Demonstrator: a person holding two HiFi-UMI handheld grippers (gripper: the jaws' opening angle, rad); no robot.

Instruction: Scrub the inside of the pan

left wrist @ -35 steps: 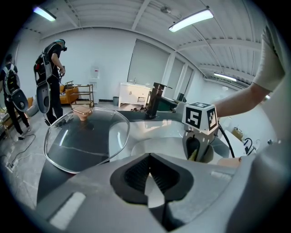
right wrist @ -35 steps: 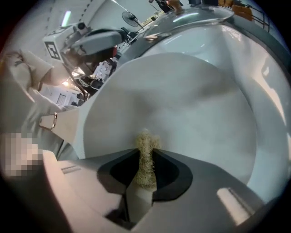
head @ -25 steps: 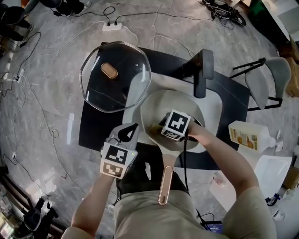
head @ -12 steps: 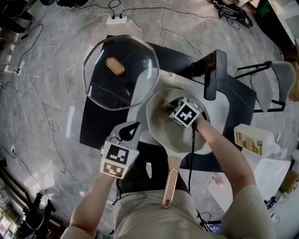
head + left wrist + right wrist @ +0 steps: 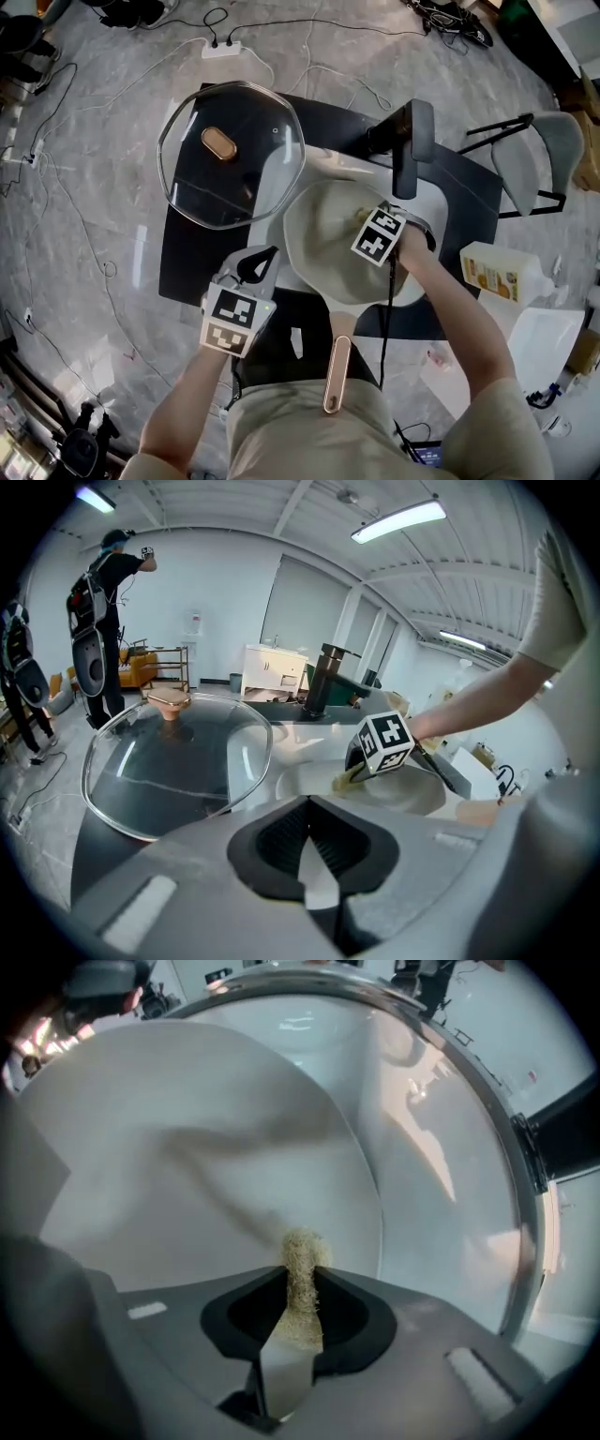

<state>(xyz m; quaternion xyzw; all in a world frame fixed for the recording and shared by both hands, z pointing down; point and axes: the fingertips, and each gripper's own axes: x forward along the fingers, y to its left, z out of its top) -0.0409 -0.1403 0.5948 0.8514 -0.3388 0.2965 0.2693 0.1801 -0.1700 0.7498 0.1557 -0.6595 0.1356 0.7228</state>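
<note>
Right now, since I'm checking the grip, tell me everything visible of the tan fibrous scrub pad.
The tan fibrous scrub pad looks coarse. It is pinched thin between the shut jaws of the right gripper, its frayed tip poking past them toward the inside wall of the cream pan; contact is unclear.

Beige sleeves (image 5: 497,412), grey left tool (image 5: 309,841), grey right tool (image 5: 298,1288), marker cubes (image 5: 380,236), black cable (image 5: 386,309)
</note>
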